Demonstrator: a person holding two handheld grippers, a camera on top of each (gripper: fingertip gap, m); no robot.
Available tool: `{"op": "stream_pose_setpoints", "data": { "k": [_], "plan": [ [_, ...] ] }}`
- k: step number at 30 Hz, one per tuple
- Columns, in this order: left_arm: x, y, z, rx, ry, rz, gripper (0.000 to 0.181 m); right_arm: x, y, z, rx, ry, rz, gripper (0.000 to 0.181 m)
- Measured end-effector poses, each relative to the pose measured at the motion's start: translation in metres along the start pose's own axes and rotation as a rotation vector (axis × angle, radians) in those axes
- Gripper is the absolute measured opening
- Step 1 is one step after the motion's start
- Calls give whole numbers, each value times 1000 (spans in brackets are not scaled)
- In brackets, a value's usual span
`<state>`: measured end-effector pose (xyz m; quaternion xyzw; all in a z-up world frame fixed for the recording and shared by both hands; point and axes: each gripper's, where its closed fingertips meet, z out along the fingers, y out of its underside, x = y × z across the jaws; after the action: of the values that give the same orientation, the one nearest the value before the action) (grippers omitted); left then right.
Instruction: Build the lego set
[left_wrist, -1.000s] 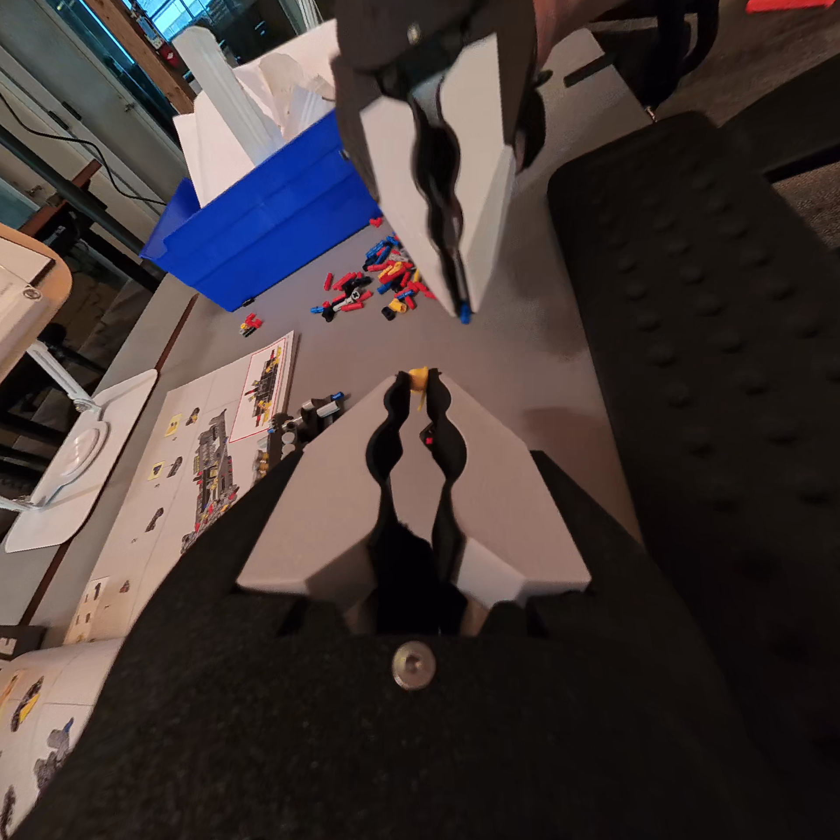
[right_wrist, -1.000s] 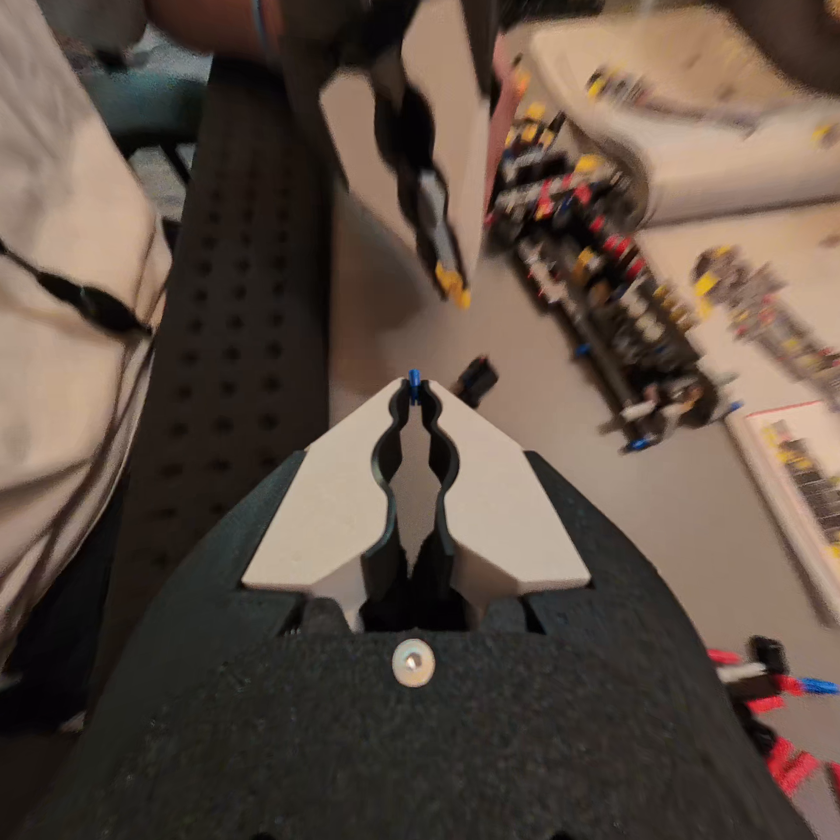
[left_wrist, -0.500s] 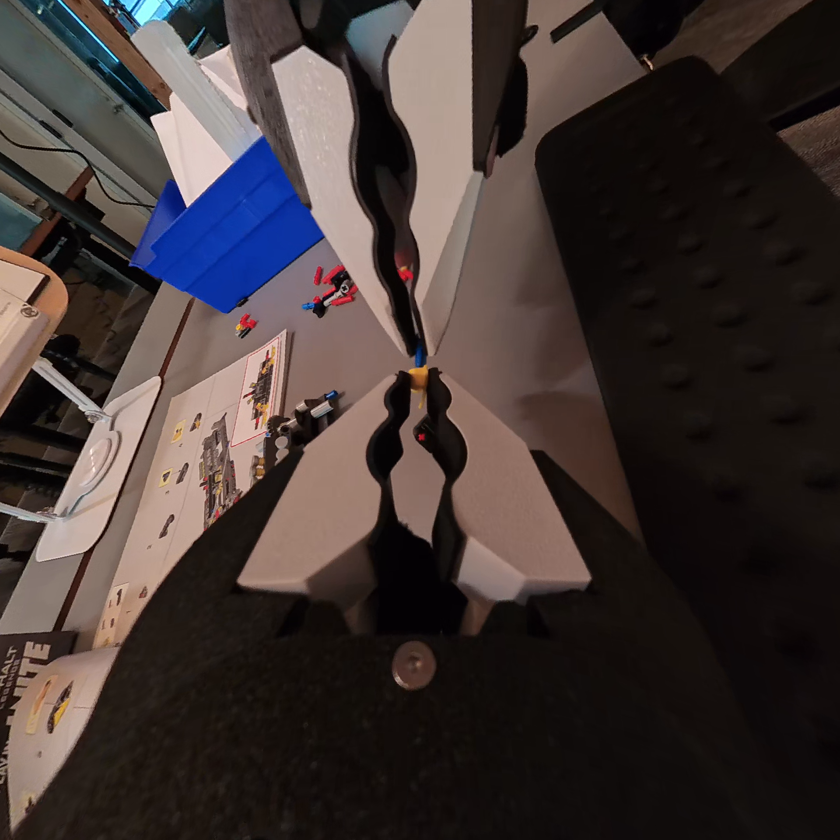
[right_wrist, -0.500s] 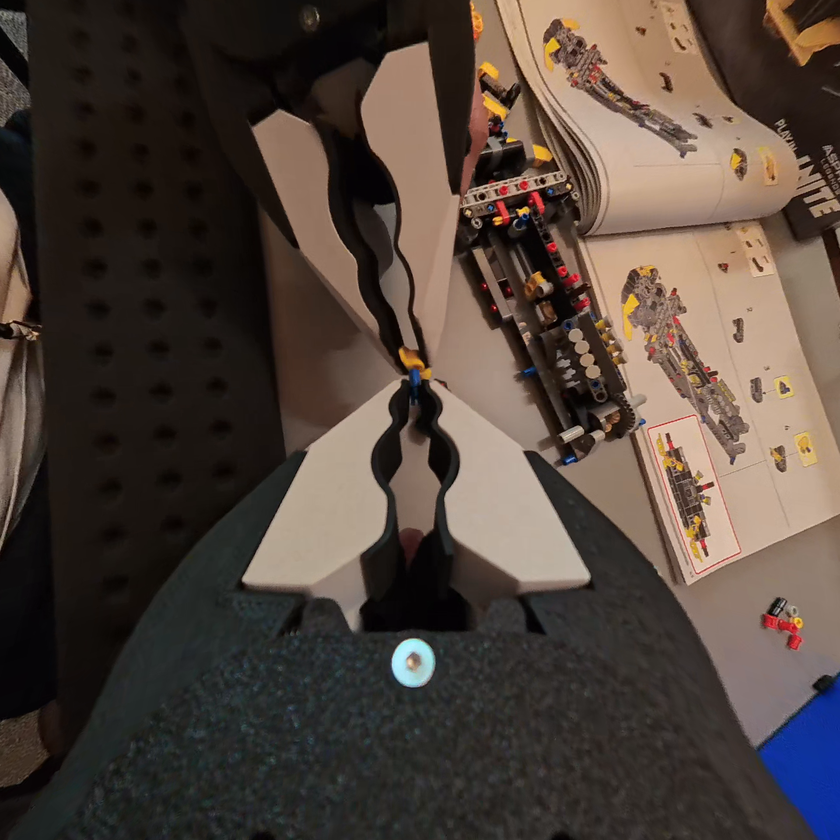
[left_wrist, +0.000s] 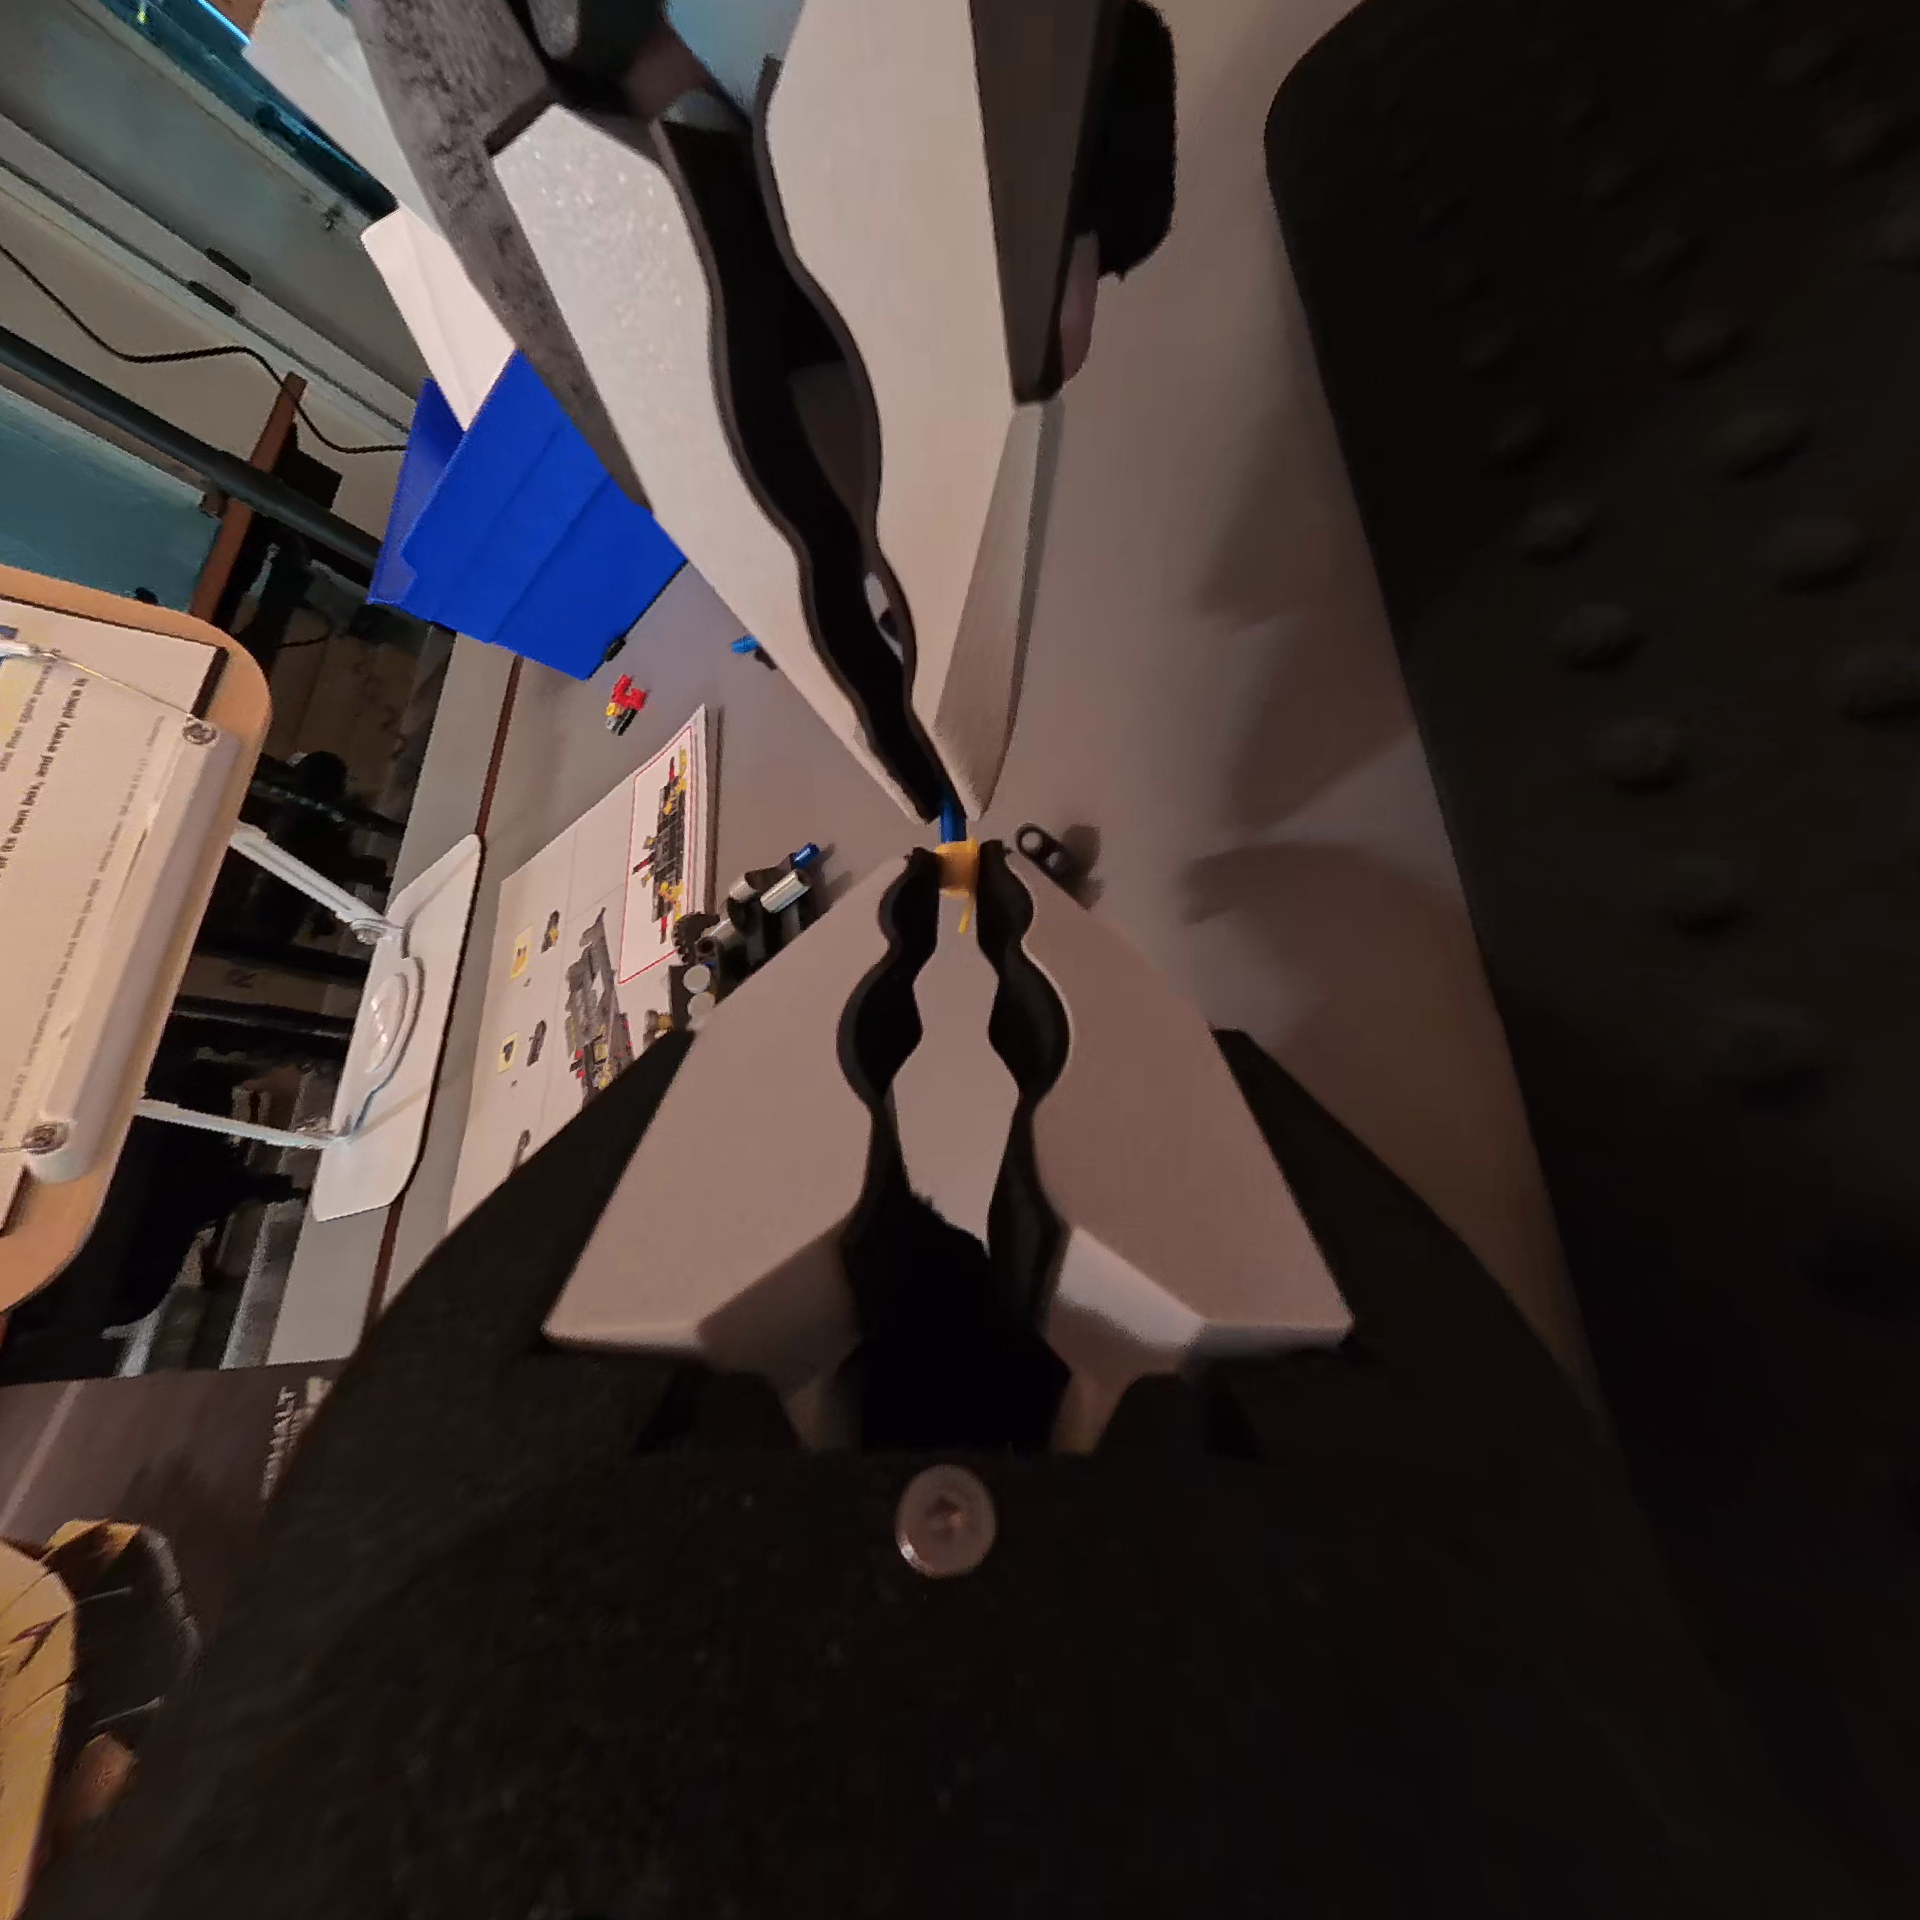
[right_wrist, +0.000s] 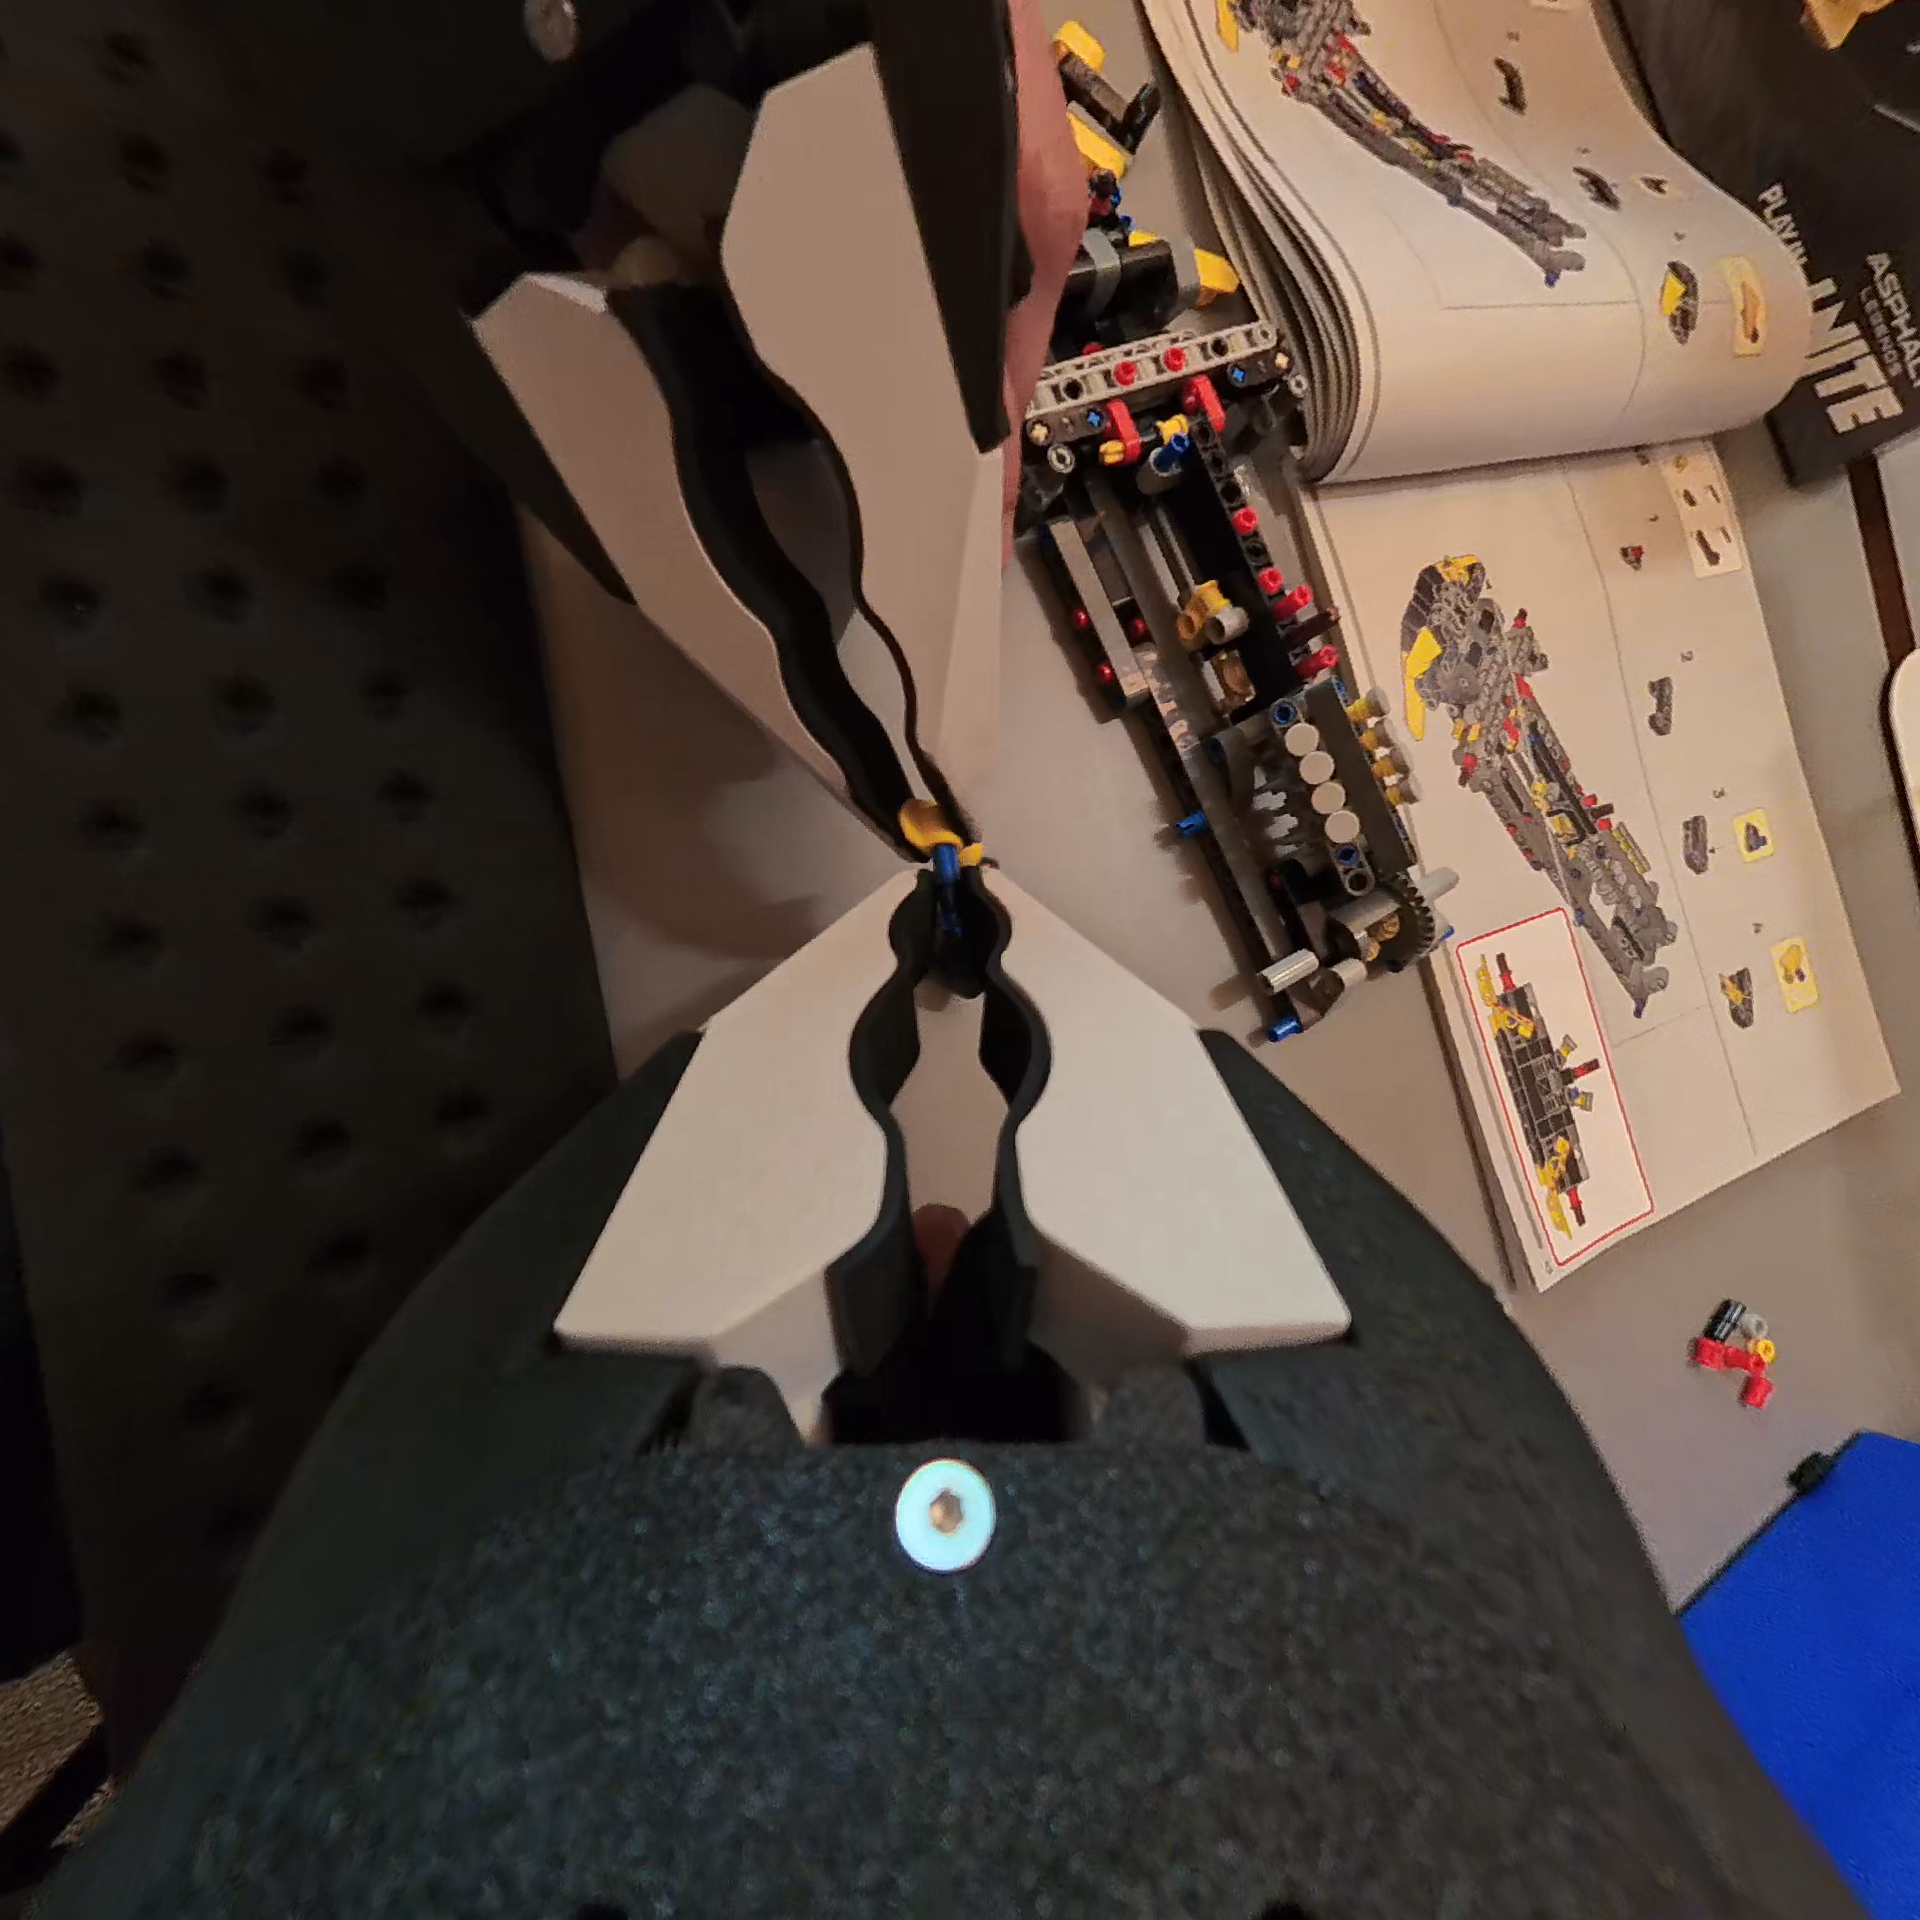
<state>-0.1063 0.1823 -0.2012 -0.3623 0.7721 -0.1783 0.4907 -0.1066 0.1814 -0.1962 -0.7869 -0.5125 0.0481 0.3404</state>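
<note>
Two grippers: left gripper (left_wrist: 954, 868), right gripper (right_wrist: 948, 896), tips meeting beside the chassis. One part-built chassis (right_wrist: 1226, 665). One yellow piece (left_wrist: 956, 860); one blue pin (right_wrist: 945, 868). One open instruction booklet (right_wrist: 1621, 790) alongside the chassis. One blue bin (left_wrist: 520, 540) beyond it. One small cluster of loose red pieces (right_wrist: 1733, 1351).

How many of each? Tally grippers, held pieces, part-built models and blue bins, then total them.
Grippers: 2, left gripper and right gripper
Held pieces: 2, yellow piece and blue pin
Part-built model: 1
Blue bin: 1
Total: 6
</note>
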Motion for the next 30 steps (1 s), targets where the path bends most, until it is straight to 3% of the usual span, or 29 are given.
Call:
{"op": "stream_pose_setpoints", "data": {
  "k": [10,16,21,30],
  "plan": [
    [-2,6,3,-42,-19,-9,6,4,0,6,-22,156,-70,3],
    [-5,3,3,3,-3,-106,5,6,-2,4,54,163,-29,3],
    [0,0,3,32,27,-90,5,1,2,6,89,104,-70,3],
    [11,4,5,-55,33,30,5,-8,7,10,-68,90,-154,3]
  ]
}}
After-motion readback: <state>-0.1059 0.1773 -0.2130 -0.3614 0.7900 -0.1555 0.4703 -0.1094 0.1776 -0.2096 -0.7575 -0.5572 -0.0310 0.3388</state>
